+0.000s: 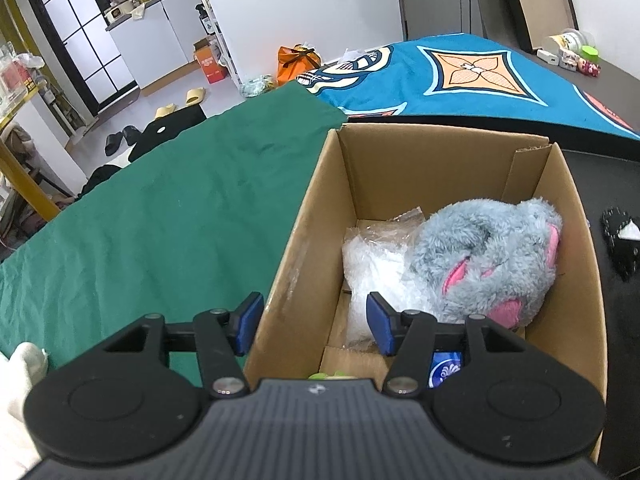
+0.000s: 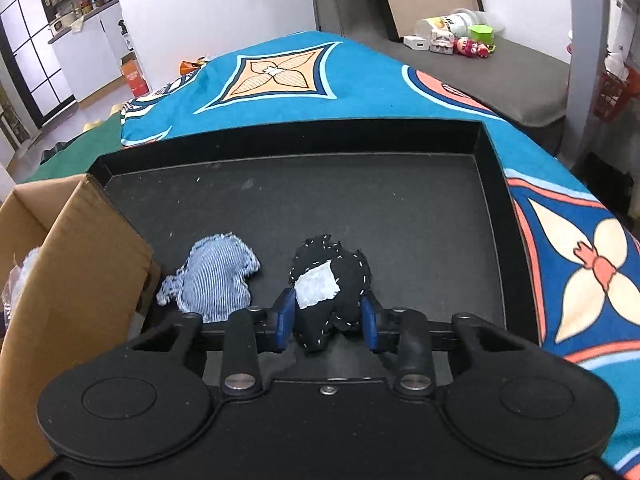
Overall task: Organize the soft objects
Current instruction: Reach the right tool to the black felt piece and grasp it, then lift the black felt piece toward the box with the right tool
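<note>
My left gripper (image 1: 316,326) is open and empty, straddling the near left wall of a cardboard box (image 1: 308,216). Inside the box lie a grey and pink plush toy (image 1: 492,256) and a clear plastic bag (image 1: 376,256). My right gripper (image 2: 328,322) has its blue pads on both sides of a black stitched soft toy with a pale patch (image 2: 330,280), which lies in a black tray (image 2: 360,200). A blue striped soft toy (image 2: 216,276) lies to its left in the tray, close to the box (image 2: 76,264).
The box and tray stand on a bed with a green cloth (image 1: 160,208) and a blue patterned blanket (image 2: 280,76). The black toy also shows at the right edge of the left wrist view (image 1: 622,240). Small items sit on a far shelf (image 2: 456,36).
</note>
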Demonstrator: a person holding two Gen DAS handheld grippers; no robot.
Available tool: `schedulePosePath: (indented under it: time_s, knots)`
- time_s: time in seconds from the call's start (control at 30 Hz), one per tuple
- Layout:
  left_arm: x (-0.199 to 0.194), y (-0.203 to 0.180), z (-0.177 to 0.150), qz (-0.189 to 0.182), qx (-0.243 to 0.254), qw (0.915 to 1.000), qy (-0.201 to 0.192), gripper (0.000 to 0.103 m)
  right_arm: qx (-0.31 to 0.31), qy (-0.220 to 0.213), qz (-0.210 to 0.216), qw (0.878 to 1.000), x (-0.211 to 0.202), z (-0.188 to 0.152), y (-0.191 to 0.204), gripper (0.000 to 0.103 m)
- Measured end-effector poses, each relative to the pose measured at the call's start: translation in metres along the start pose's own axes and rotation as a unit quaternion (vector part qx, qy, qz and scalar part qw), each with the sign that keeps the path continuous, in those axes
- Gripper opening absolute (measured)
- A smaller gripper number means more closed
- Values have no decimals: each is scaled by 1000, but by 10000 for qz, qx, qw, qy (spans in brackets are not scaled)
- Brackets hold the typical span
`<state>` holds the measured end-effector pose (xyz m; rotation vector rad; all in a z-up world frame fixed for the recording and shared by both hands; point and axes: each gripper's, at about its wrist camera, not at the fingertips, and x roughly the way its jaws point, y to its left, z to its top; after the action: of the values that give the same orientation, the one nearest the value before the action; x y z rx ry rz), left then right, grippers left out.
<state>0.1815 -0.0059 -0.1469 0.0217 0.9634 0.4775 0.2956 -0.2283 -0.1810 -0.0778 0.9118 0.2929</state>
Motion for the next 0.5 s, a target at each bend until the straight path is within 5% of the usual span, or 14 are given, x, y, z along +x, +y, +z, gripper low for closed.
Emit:
schedulePosePath:
  time_s: [0.5]
  knots:
    - [-11, 13, -7, -292, -121, 9995, -83, 55, 240, -322, 25, 9992, -44, -5, 8, 32]
